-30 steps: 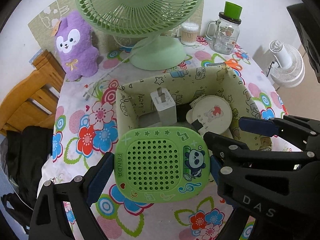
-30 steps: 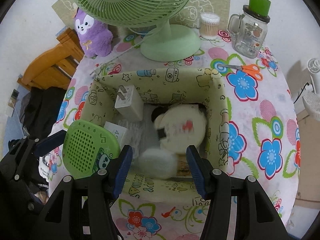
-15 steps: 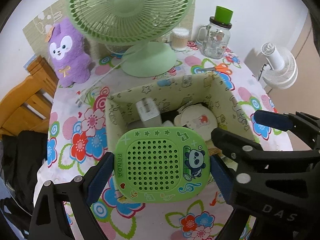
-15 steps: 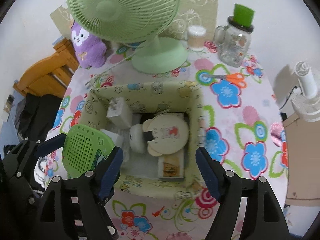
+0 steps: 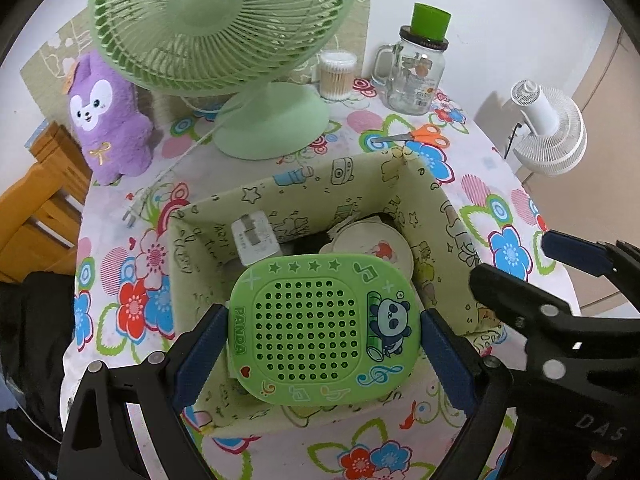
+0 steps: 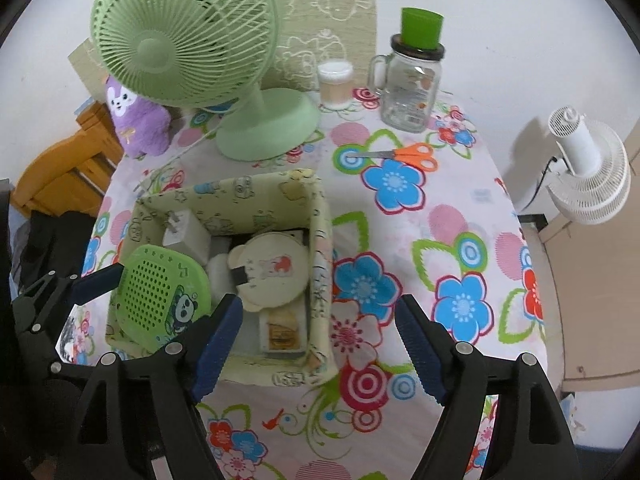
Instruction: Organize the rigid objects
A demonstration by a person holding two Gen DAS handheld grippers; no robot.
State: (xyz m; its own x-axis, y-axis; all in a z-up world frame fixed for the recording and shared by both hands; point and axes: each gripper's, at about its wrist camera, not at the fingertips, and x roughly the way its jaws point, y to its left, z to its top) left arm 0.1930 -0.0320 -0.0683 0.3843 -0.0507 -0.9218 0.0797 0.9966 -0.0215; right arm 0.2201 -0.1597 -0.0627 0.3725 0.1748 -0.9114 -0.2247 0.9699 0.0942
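Note:
My left gripper [image 5: 322,320] is shut on a green panda-print perforated case [image 5: 324,328], which it holds just above the near-left part of a pale green fabric box [image 5: 304,184]. In the box lie a white charger [image 5: 256,236], a round cream bear-eared case [image 6: 272,272] and a small white box [image 6: 280,332]. My right gripper [image 6: 318,304] hangs over the box's near-right corner. Its jaws are opening, with nothing between them. The green case [image 6: 160,300] shows at the left of the right wrist view.
On the flowered tablecloth stand a green desk fan [image 6: 184,40], a purple plush [image 5: 108,120], a cotton swab tub [image 5: 336,76] and a glass mug jar [image 6: 412,80]. Orange scissors [image 6: 400,156] lie behind the box. A wooden chair [image 5: 36,200] is left, a white fan [image 6: 584,172] right.
The right gripper let a white round object drop into the box, spread its jaws and drew back to the right. The left gripper carried the green case forward over the box.

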